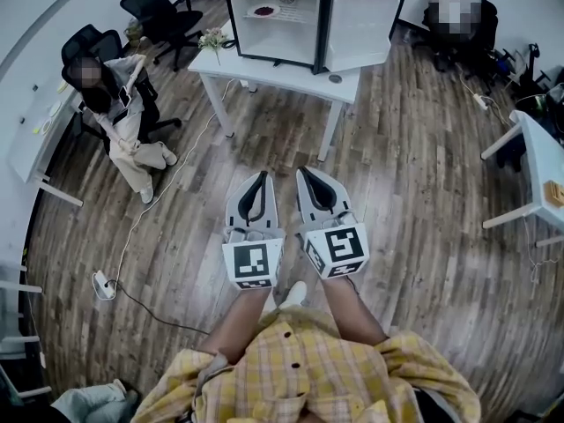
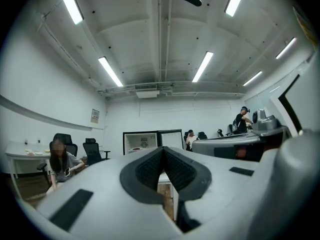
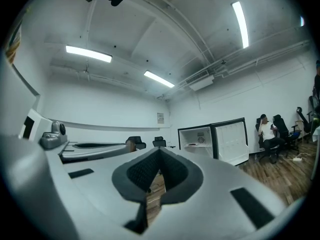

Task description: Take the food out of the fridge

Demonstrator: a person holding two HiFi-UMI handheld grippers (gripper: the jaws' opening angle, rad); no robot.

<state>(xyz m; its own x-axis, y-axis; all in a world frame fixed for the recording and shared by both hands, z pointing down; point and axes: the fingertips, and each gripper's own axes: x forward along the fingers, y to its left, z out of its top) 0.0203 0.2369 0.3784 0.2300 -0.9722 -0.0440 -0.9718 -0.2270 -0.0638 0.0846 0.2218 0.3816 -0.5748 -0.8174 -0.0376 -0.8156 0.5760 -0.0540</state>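
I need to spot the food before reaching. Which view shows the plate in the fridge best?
Head view: the plate sits on the open fridge's upper shelf, dark food visible on it. Both gripper views show it only small and far off.

Bare wooden floor lies open all the way up to the white surface carrying the fridge. Its door hangs wide to the right, leaving the front clear. A seated person and a trailing cable crowd the left; another desk stands on the right.
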